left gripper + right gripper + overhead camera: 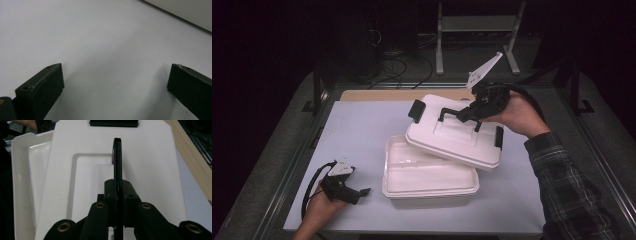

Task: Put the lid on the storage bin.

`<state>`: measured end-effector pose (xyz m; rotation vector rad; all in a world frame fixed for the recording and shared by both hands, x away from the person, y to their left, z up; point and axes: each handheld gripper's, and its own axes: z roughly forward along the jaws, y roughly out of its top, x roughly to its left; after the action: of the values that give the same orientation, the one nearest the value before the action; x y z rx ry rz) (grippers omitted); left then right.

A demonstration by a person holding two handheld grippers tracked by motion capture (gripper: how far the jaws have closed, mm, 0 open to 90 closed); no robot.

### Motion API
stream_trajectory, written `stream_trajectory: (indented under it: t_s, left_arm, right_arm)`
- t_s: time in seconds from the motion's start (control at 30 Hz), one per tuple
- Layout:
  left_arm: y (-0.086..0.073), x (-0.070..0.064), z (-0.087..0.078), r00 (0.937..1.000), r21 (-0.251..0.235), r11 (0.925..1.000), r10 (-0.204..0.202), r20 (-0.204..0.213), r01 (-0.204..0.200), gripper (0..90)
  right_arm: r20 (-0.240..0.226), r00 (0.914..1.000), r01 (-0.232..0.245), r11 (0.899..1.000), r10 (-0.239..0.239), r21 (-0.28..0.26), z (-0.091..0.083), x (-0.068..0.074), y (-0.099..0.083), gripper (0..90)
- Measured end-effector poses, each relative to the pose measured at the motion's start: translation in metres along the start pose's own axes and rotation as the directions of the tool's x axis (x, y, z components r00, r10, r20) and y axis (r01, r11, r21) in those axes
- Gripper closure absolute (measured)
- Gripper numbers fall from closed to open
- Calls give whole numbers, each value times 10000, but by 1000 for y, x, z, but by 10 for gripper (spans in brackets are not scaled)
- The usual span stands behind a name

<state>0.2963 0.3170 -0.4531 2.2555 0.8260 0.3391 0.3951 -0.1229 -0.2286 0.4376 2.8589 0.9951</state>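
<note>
The counter (362, 130) carries my white box (422, 177) near the middle, a little toward its near edge, open at the top. Above the box, my lid (452, 137) hangs tilted, its far-right side raised, its low edge over the box's right half; I cannot tell whether they touch. My right tongs (463, 116) are clamped tight on the lid's black handle (117, 152), which stands on edge between the jaws. My left tongs (362, 192) rest by the counter's near-left corner, jaws spread wide over bare white surface, gripping nothing, well apart from the box.
</note>
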Motion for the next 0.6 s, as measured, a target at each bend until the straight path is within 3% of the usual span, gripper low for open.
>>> stream_trajectory:
  t_s: [0.2, 0.6]
  left_arm:
    - [0, 0, 0, 10000, -11, 10000, -22, 9, 22, 0]
    - [0, 0, 0, 10000, 12, 10000, -10, 19, 10, 0]
  right_arm:
    - [-485, 9975, 522, 9986, -516, 99, 14, 14, 12, 846]
    - [-1315, 9812, 1469, 9886, -1414, 327, 41, 38, 28, 845]
